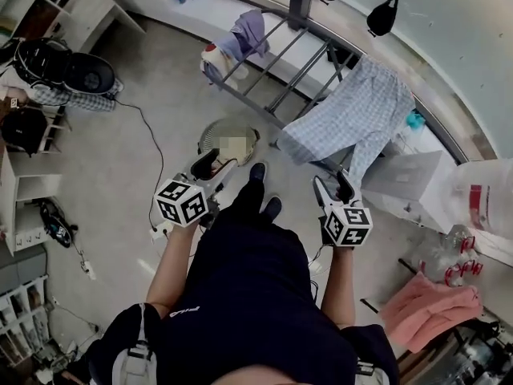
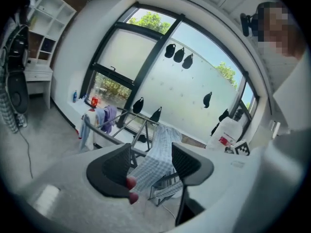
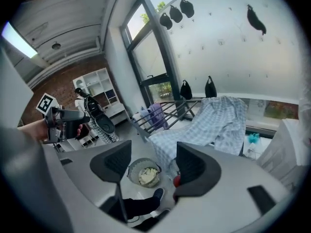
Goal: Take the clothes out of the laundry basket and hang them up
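The round laundry basket [image 1: 210, 131] stands on the floor just ahead of the person's feet, with pale clothing [image 3: 144, 175] lying in it. Beyond it a metal drying rack [image 1: 298, 72] runs along the window. A blue checked garment [image 1: 357, 112] hangs over its right part, and purple and white clothes [image 1: 237, 42] hang on its far left end. My left gripper [image 1: 208, 167] is open and holds nothing, raised above the basket's near side. My right gripper [image 1: 335, 188] is open too, held below the checked garment [image 3: 206, 123] and apart from it.
White shelves [image 1: 64, 6] and a bag with a fan [image 1: 68, 70] stand at the left, with a cable [image 1: 148, 147] across the floor. A white box [image 1: 405, 179] and a white jug [image 1: 485, 203] are at the right, and a pink cloth [image 1: 429, 311] lies at the lower right.
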